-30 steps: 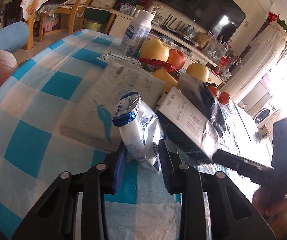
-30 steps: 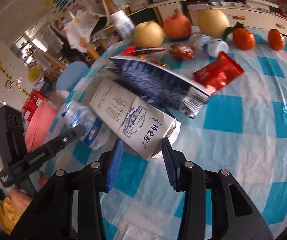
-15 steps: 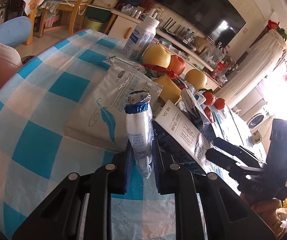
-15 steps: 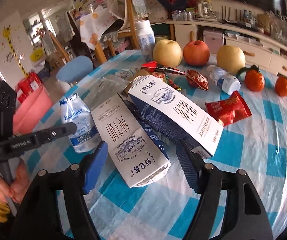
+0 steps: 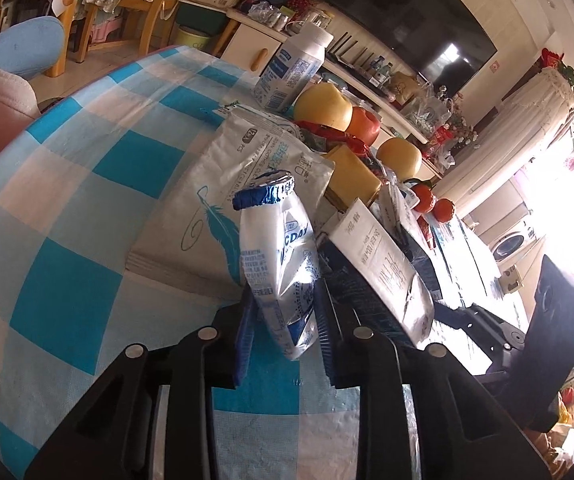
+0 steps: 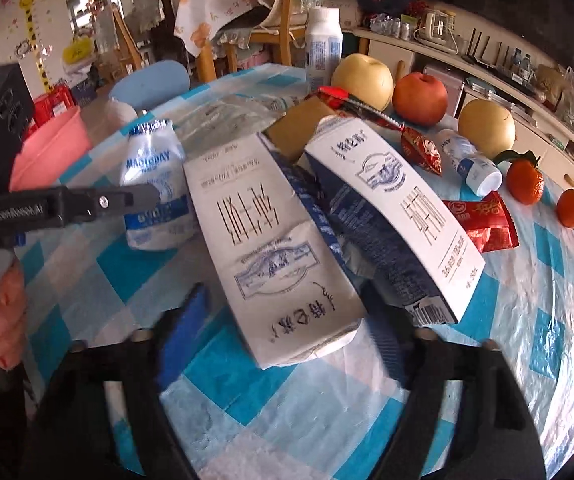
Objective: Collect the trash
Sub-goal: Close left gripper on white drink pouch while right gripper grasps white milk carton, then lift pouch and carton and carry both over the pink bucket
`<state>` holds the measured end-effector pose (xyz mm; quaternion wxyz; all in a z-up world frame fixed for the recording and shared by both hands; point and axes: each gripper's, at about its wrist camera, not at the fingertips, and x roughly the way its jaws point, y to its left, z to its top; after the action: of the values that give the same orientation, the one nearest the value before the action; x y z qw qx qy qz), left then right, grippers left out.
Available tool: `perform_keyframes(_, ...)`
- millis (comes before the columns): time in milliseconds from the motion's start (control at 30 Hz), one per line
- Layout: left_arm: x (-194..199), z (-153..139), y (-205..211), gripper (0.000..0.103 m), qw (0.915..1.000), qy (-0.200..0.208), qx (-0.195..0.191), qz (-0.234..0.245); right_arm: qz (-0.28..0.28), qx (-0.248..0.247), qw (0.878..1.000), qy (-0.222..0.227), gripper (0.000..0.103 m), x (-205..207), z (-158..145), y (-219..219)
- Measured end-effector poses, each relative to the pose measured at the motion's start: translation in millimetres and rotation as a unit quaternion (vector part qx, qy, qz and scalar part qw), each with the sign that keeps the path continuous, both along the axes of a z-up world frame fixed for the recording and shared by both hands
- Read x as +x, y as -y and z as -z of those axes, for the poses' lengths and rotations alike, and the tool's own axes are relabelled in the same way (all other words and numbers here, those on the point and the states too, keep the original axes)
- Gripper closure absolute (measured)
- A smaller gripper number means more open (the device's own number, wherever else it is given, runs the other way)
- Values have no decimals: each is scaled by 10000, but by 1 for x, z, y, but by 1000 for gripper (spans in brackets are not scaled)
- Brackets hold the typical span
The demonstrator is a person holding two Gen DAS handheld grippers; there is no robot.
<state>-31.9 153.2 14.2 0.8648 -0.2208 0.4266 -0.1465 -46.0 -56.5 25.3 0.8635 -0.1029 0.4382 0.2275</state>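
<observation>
left tool – jaws easing open, pads still on the crumpled blue-and-white pouch, upright on the checked bench | right tool – jaws closing, not yet pressing the flattened milk carton lying between them | second carton just right

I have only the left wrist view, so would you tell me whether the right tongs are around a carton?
Observer: Yes, the near carton's end lies between the right tongs. The jaws are closing but not yet pressing it.
Operator: Thank you. Is there a bin nearby?
Observer: A pink tub sits just past the table edge, on the left of the right wrist view.
Operator: Is any trash hidden behind the cartons?
Observer: A red packet lies flat beside the far carton.
</observation>
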Motion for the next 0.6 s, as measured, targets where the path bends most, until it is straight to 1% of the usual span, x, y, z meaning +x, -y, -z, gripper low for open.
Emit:
perform_keyframes(67, -1, -2, 0, 76, 10000, 20, -8, 9, -3, -54, 10000, 38, 41, -2, 0, 0)
perform_keyframes(167, -3, -6, -2, 82, 10000, 80, -57, 16, -7, -151, 9997, 184, 42, -6, -3, -2)
perform_keyframes(300, -7, -13, -8, 86, 9998, 172, -43, -47, 50, -137, 9992, 383, 42, -17, -11, -4)
perform_keyframes(433, -11, -18, -18, 87, 9996, 233, -114, -134, 272, -190, 9975, 618, 42, -28, -19, -7)
perform_keyframes(533, -13, -26, -26, 87, 9991, 328, -178, -201, 416, -57, 9962, 758, 43, -36, -28, -10)
perform_keyframes(600, -16, -32, -33, 87, 9986, 408, -226, -258, 427, -56, 9954, 861, 43, -41, -34, -16)
